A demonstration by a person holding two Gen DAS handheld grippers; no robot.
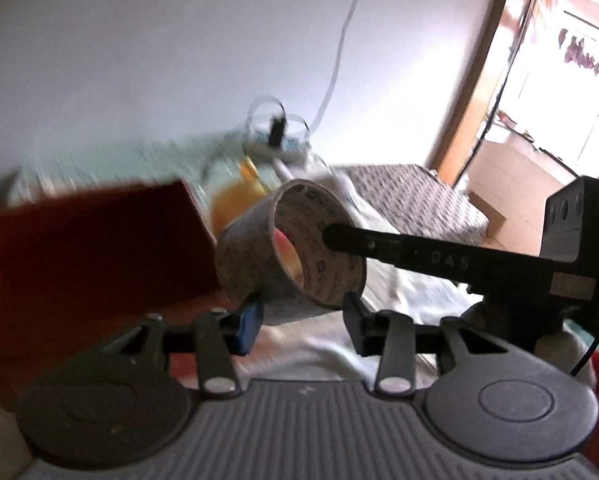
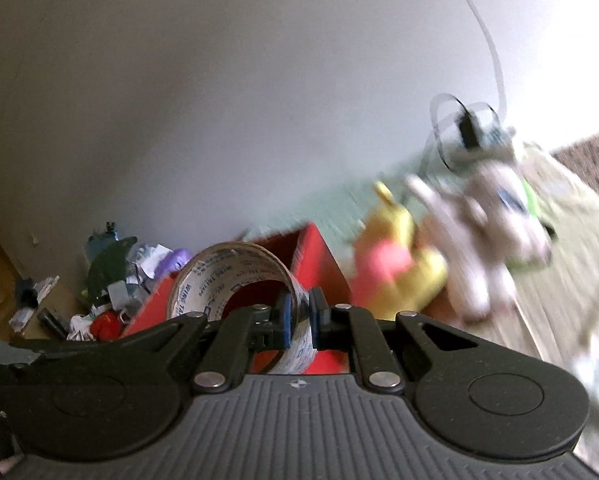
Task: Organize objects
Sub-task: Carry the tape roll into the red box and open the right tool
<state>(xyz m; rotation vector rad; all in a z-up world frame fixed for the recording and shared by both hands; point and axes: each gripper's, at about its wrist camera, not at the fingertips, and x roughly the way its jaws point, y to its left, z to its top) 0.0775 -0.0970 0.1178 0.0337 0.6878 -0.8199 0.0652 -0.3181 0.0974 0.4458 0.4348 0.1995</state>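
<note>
A roll of clear printed packing tape [image 1: 259, 256] hangs in the air, and both grippers grip it. In the left wrist view my left gripper [image 1: 303, 320] has its fingers on either side of the roll's lower part, pressed against it. The right gripper [image 1: 331, 238] comes in from the right with one black finger reaching into the roll's hole. In the right wrist view my right gripper [image 2: 300, 320] is shut on the wall of the tape roll [image 2: 203, 280], one pad inside and one outside. A red open box [image 2: 319, 256] sits just behind the roll.
The red box [image 1: 91, 248] fills the left. A yellow plush toy [image 2: 399, 272] and a white plush toy [image 2: 491, 232] lie right of it, blurred. A clutter pile [image 2: 111, 280] sits far left against the wall. A patterned mattress [image 1: 411, 196] and doorway [image 1: 539, 100] are at right.
</note>
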